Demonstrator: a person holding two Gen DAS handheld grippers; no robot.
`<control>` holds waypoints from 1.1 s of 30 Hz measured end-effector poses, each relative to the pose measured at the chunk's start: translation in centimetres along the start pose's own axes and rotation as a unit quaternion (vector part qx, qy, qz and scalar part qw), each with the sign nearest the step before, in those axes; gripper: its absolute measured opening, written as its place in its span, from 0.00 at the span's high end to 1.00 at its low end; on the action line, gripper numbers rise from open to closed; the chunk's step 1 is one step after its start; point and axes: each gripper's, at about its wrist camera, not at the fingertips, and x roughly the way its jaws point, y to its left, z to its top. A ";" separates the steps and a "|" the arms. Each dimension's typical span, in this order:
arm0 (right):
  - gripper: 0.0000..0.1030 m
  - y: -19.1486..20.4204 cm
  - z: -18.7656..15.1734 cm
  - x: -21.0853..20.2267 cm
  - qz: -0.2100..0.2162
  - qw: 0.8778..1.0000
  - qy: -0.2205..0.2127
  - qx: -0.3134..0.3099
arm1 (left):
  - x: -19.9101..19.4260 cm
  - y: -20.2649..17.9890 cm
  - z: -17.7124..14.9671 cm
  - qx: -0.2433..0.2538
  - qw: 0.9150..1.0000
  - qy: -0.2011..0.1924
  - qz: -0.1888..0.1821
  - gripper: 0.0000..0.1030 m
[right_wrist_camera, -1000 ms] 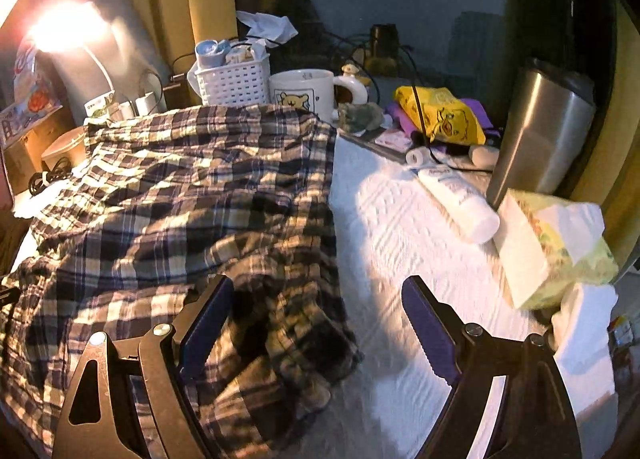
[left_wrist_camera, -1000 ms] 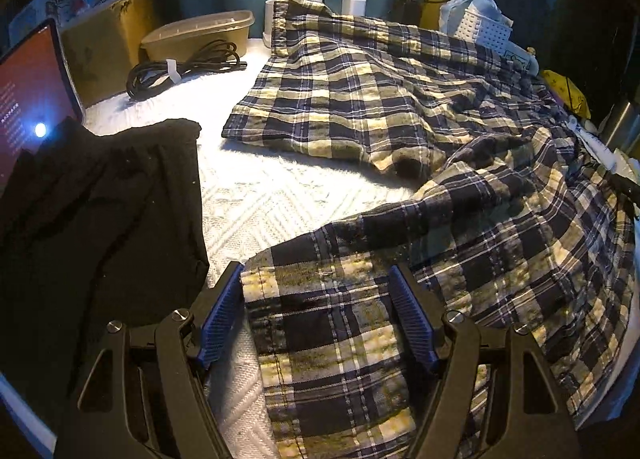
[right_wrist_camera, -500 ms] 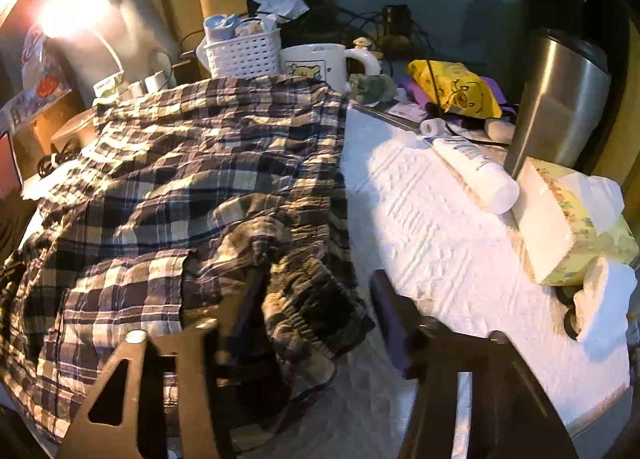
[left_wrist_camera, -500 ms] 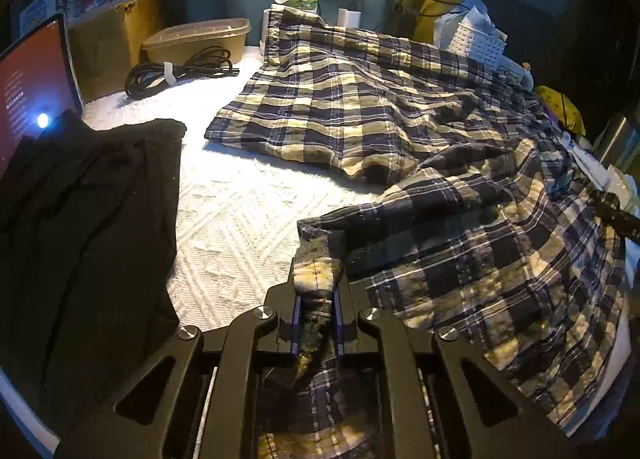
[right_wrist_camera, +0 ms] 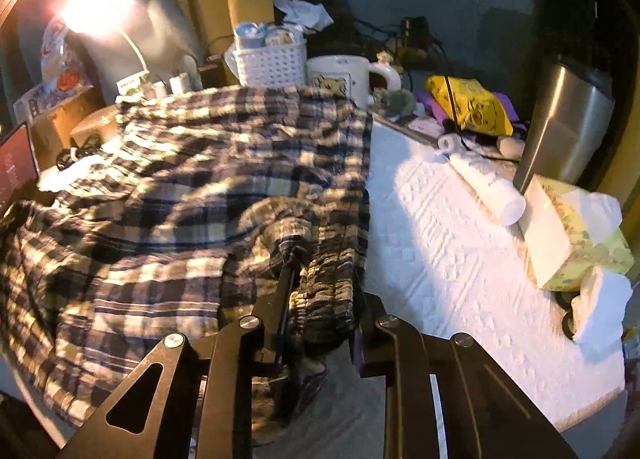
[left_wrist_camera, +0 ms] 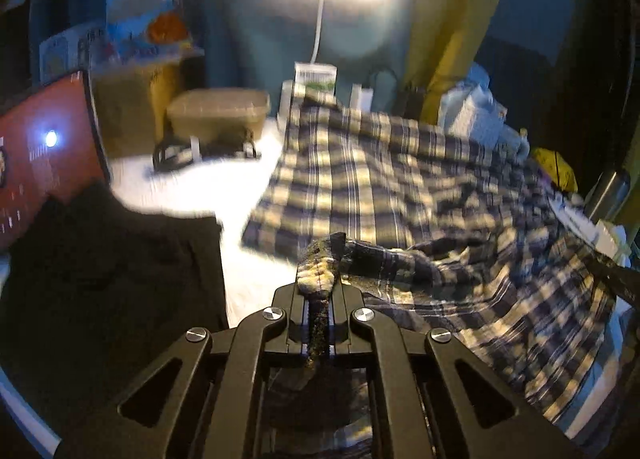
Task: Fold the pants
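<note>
The plaid pants (left_wrist_camera: pixel 384 179) lie spread over a white textured cloth, one leg flat at the back, the near leg rumpled. My left gripper (left_wrist_camera: pixel 319 299) is shut on the hem of the near leg and holds it lifted off the cloth. In the right wrist view the pants (right_wrist_camera: pixel 180 187) fill the left half. My right gripper (right_wrist_camera: pixel 320 311) is shut on the gathered waistband, which bunches between the fingers and lifts off the table.
A black garment (left_wrist_camera: pixel 104 267) lies at left beside a red-lit tablet (left_wrist_camera: pixel 40 155). A plastic tub (left_wrist_camera: pixel 218 111) and cable coil stand behind. On the right are a steel tumbler (right_wrist_camera: pixel 568 123), lotion tube (right_wrist_camera: pixel 488 187), tissue pack (right_wrist_camera: pixel 572 235), mug (right_wrist_camera: pixel 344 75) and white basket (right_wrist_camera: pixel 272 63).
Both grippers closed on the pants, the left on the leg hem and the right on the waistband. Both then rose and lifted the fabric off the table.
</note>
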 end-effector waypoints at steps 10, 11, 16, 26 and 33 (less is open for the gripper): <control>0.77 1.7 -0.1 -3.3 0.000 1.000 -0.012 0.006 | 2.7 1.0 5.6 0.049 0.999 -0.007 0.005 0.95; 0.77 1.6 -0.6 -3.0 -0.004 1.000 -0.003 0.009 | 4.2 1.6 5.3 0.047 0.999 0.016 0.005 0.95; 0.77 0.9 -2.8 -1.3 -0.026 0.999 0.038 0.025 | 6.9 3.8 2.6 0.022 0.996 0.083 -0.008 0.68; 0.46 0.0 -3.2 -3.1 -0.053 0.998 0.020 0.018 | 1.1 6.7 -4.2 0.013 0.995 0.098 -0.033 0.42; 0.46 0.0 -3.5 -3.7 -0.046 0.999 0.021 0.005 | 0.5 6.2 -7.0 0.025 0.995 0.087 -0.037 0.42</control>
